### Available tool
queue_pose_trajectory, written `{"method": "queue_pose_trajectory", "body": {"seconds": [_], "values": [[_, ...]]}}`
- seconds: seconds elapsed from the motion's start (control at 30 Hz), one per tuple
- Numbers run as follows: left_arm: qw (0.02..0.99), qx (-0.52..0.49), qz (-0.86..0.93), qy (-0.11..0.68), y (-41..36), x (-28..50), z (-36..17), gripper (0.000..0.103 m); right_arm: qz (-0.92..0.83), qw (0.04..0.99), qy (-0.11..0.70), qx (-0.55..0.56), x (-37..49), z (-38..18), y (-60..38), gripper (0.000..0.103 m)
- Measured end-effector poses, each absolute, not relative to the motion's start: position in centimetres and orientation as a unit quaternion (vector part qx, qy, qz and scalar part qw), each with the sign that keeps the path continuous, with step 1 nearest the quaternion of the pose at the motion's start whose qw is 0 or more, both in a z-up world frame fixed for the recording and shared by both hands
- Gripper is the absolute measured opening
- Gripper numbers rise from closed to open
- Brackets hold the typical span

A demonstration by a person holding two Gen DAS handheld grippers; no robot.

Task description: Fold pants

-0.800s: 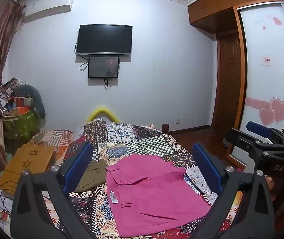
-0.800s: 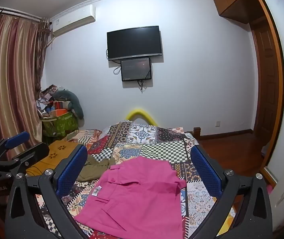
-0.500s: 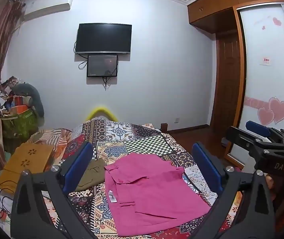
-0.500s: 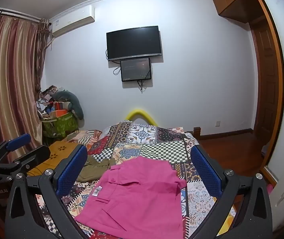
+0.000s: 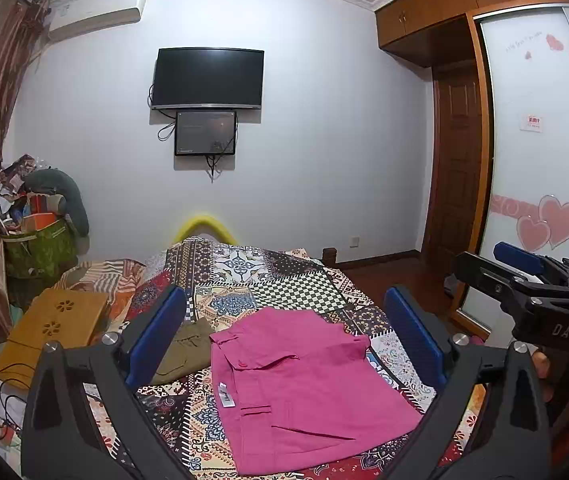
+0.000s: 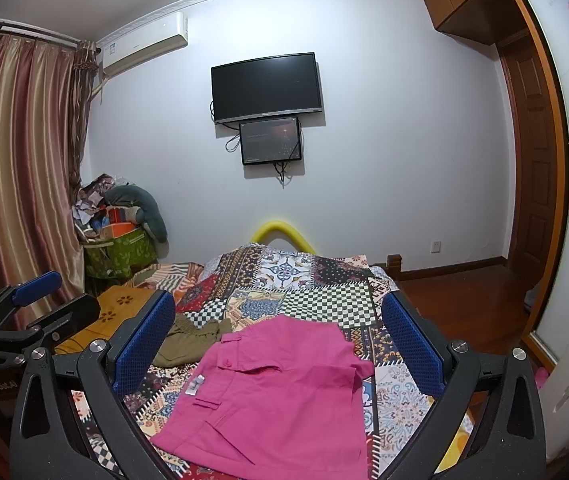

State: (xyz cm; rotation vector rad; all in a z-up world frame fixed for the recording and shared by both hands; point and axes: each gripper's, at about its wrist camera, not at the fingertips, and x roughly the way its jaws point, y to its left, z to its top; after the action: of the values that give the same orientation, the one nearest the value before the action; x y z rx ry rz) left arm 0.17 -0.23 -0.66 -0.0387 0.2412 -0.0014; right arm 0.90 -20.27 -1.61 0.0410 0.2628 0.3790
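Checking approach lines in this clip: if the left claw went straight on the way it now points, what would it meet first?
Probably the pink pants lying on the patchwork bed cover. The left claw is open, holds nothing and tilts slightly down toward them. Nothing shows in between, though depth is hard to judge.

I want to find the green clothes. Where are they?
The olive garment lies on the patchwork bed, just left of the pink pants, near the orange board.

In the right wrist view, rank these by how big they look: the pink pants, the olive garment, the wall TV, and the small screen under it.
Largest to smallest as they look in this view:
1. pink pants, nearest the camera, which inflates them
2. wall TV
3. olive garment, partly hidden by a gripper finger, so its rank against the small screen is unsure
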Motion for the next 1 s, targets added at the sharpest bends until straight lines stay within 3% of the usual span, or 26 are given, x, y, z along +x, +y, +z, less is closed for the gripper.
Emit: {"method": "queue_pose_trajectory", "body": {"seconds": [1.0], "values": [[0.993, -0.022, 0.0, 0.119, -0.18, 0.18, -0.25, 0.101, 0.188, 0.973, 0.13, 0.022, 0.83, -1.77, -20.34, 0.103]]}}
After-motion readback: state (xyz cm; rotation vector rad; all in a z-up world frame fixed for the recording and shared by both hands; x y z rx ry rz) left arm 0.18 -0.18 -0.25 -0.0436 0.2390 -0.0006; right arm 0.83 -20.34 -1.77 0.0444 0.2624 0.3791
